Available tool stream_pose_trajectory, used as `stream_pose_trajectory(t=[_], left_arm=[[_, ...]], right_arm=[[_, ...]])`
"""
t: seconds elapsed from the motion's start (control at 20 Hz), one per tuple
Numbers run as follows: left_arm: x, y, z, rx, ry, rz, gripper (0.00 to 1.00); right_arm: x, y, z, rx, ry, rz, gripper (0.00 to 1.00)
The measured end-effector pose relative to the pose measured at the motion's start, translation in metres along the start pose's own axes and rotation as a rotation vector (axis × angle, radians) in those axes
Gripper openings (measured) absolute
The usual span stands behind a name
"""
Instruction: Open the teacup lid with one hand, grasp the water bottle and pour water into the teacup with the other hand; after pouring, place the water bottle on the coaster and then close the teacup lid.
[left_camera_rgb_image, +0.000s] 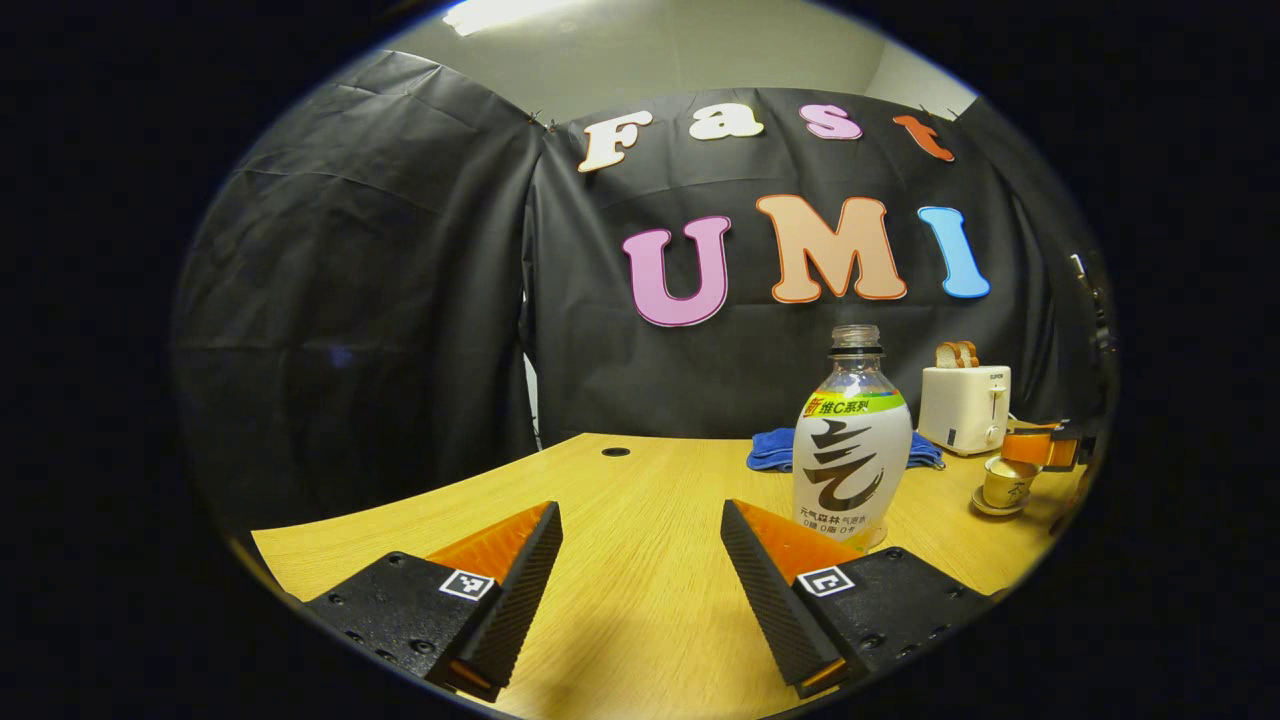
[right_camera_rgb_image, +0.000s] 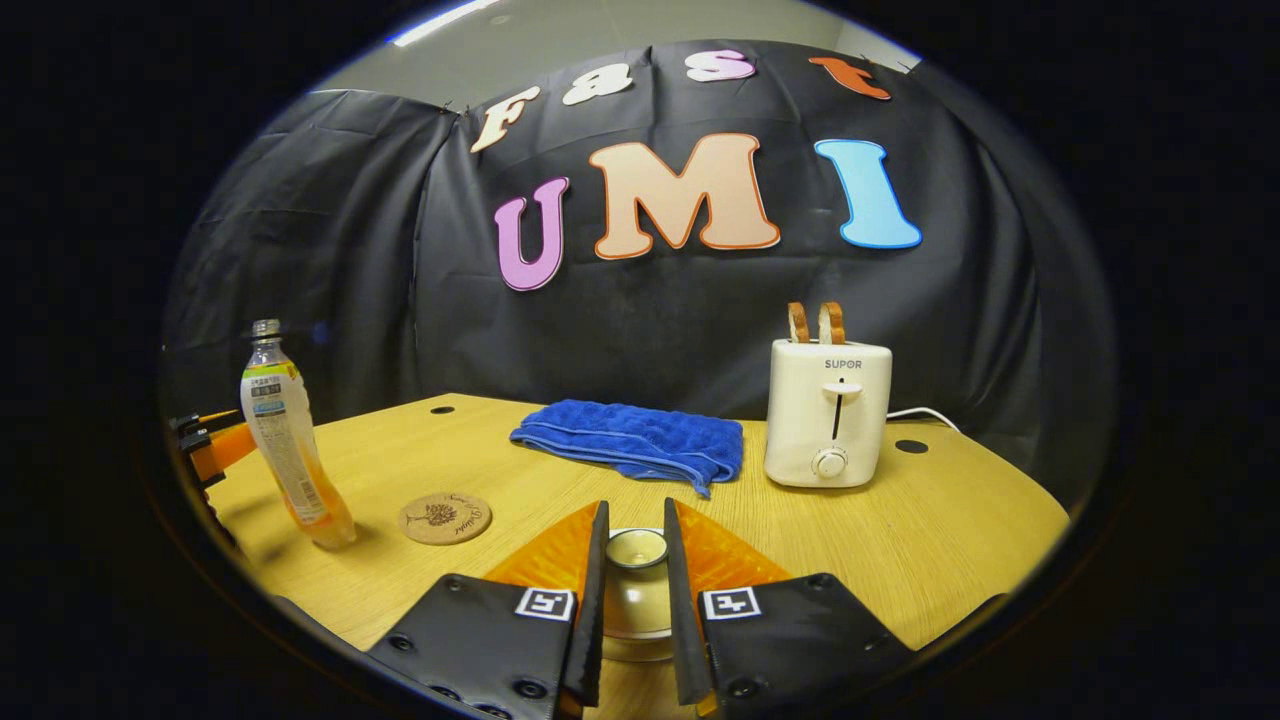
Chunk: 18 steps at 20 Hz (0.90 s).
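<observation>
Wooden table (right_camera_rgb_image: 960, 540): one water bottle (left_camera_rgb_image: 852, 440), one teacup (right_camera_rgb_image: 636, 590), one coaster (right_camera_rgb_image: 445, 518).

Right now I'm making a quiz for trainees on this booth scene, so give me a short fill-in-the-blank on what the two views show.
1. The right hand-held gripper is closed around the teacup ____.
2. The left hand-held gripper is ____, with the water bottle standing ahead of it.
3. The coaster lies between the water bottle and the blue ____.

Missing words: lid; open; towel
</observation>
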<state>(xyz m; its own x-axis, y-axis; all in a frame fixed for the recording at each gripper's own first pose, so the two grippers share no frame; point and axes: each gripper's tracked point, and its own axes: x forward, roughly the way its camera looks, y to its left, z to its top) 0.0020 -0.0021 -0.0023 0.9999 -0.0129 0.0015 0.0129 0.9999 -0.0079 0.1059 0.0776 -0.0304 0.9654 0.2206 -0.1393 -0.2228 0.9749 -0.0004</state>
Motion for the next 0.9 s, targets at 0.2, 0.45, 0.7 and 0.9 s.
stream_pose_trajectory(t=[0.2,0.45,0.7,0.9], left_arm=[[0.000,0.000,0.000,0.000,0.000,0.000,0.94],[0.000,-0.001,0.000,0.000,-0.001,-0.004,0.94],[-0.003,-0.006,0.001,-0.001,-0.001,-0.040,0.94],[-0.011,-0.016,0.000,-0.003,-0.002,-0.101,0.94]], right_arm=[[-0.007,-0.005,0.006,0.006,-0.047,-0.021,0.31],[-0.023,-0.010,0.010,0.009,-0.088,-0.039,0.34],[-0.044,-0.019,0.015,0.010,-0.126,-0.051,0.32],[-0.057,-0.029,0.014,0.009,-0.133,-0.071,0.32]])
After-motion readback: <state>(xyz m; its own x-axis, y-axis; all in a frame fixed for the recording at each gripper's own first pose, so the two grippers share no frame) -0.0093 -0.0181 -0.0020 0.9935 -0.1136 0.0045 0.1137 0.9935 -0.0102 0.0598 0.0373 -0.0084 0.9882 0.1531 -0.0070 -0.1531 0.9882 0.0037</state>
